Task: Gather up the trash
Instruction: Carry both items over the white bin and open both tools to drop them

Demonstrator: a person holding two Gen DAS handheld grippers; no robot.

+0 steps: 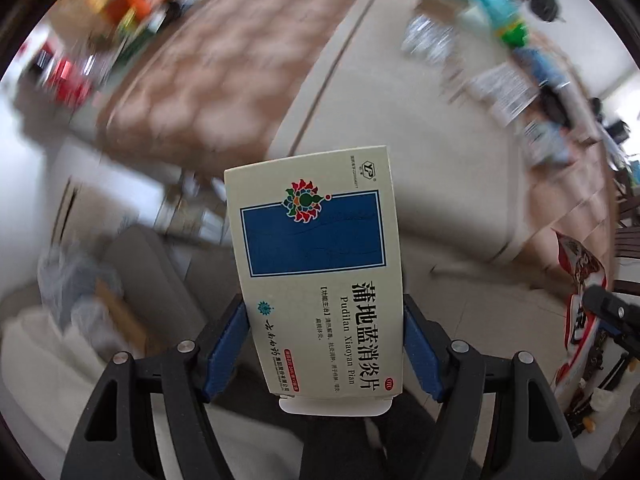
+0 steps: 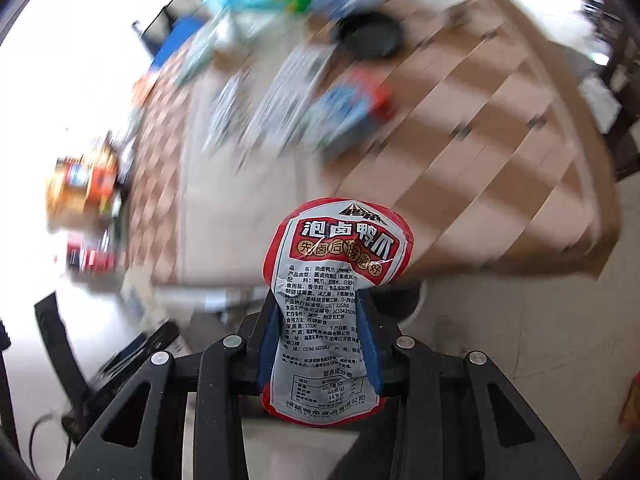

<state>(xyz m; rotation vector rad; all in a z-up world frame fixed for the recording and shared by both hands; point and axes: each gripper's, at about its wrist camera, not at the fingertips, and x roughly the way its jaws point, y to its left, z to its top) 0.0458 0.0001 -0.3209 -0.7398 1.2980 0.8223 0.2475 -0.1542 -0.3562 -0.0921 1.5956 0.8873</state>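
Note:
My left gripper points down and is shut on a cream medicine box with a blue panel; the blue pads press its two long sides. The box stands upright between the fingers, its white flap at the bottom. My right gripper is shut on a red and silver snack bag, and the pads pinch its crumpled middle. The same snack bag shows at the right edge of the left wrist view. Both views are blurred by motion.
A table with a brown checkered cloth carries blurred packets, a black bowl and bottles. On the floor at lower left lies a clear plastic bag with cardboard in it, beside a grey container. Dark chairs stand at the right.

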